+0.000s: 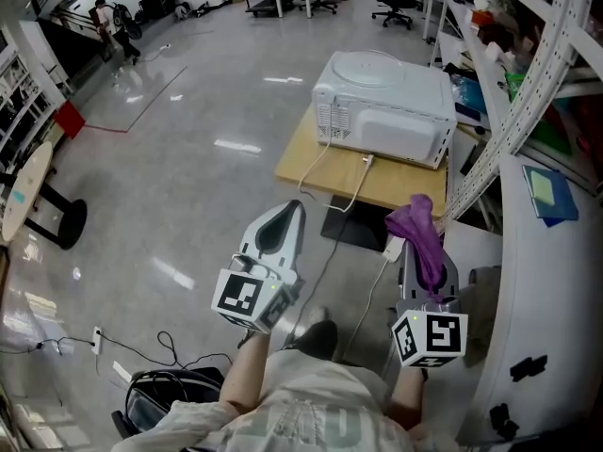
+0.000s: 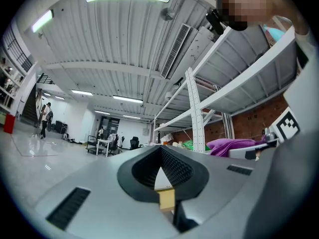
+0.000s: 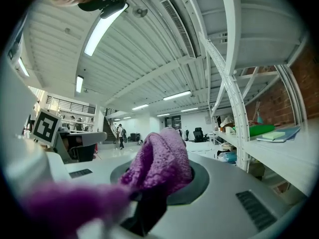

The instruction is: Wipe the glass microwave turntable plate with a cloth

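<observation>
1. Cloth (image 3: pixel 162 163), purple and fluffy, is sitting pinched in your right gripper (image 1: pixel 421 243). Its jaws are clamping down on it, and a bunched fold is sticking up past the tips.
2. More of that cloth is trailing back over the gripper body toward your hand.
3. Your left gripper (image 1: pixel 294 206) is carrying nothing. Its jaws are pressing together tip to tip, with only the room showing beyond them.
4. You are holding both grippers side by side in the air, close to your body and well apart from the table (image 1: pixel 303 161).
5. The white microwave (image 1: pixel 386 102) is standing on that wooden table and taking up most of its top, leaving a bare strip along the near edge.
6. The microwave is turning its vented back toward you, so its inside is staying hidden and the glass turntable plate is not showing in any view.
7. Two white cables (image 1: pixel 354 191) are hanging from the microwave's back over the table's near edge.
</observation>
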A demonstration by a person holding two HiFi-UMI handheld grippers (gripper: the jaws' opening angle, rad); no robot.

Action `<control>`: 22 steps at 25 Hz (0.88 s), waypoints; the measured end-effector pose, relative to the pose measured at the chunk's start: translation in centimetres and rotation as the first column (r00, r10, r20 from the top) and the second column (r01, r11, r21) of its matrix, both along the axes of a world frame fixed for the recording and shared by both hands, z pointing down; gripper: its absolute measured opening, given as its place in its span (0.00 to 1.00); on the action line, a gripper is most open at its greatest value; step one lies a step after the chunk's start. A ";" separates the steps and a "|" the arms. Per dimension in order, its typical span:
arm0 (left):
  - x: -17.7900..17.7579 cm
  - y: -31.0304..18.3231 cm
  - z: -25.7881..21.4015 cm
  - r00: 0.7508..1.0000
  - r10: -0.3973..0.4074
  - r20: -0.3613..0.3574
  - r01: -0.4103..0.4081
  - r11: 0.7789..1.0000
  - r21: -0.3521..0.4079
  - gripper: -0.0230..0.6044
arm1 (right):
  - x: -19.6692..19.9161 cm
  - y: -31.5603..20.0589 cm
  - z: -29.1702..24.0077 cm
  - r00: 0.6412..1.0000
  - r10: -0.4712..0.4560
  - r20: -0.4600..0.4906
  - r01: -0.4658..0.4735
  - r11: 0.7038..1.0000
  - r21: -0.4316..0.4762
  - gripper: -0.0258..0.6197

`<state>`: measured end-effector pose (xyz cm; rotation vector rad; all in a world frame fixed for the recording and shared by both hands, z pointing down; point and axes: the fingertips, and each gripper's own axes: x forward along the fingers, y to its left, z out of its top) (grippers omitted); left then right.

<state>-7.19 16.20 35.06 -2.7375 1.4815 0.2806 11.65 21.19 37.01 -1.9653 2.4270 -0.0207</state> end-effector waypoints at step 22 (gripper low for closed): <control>-0.1 -25.0 -1.8 0.987 0.117 -0.107 -0.116 0.993 0.014 0.04 | -1.0 -22.7 -2.9 1.000 -0.001 0.016 0.001 1.000 0.020 0.12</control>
